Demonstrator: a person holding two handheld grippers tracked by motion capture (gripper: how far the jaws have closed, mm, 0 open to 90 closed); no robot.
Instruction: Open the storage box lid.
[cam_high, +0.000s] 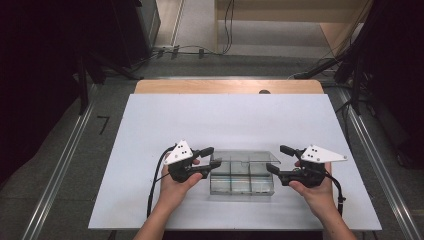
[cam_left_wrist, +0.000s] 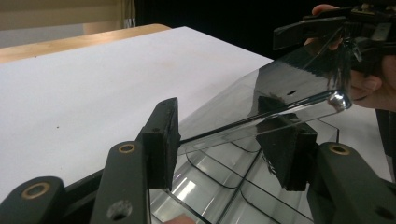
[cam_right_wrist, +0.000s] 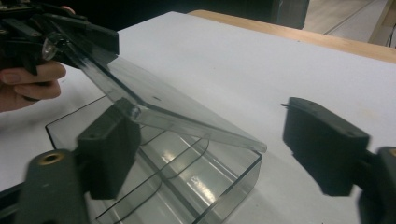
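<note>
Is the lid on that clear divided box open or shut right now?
Partly open. In the right gripper view the lid slants up from one rim of the clear box, leaving the dividers uncovered beneath it.

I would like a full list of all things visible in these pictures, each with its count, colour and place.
clear box: one, transparent, with dividers inside, near edge of the table between the grippers
lid: one, transparent, raised at a slant over the box
table: one, white top, wooden strip at the far edge
cables: several, black, on the floor beyond the table
left gripper: one, black, jaws around the lid's left end
right gripper: one, black, jaws open at the lid's right end
hands: two, holding the grippers
</note>
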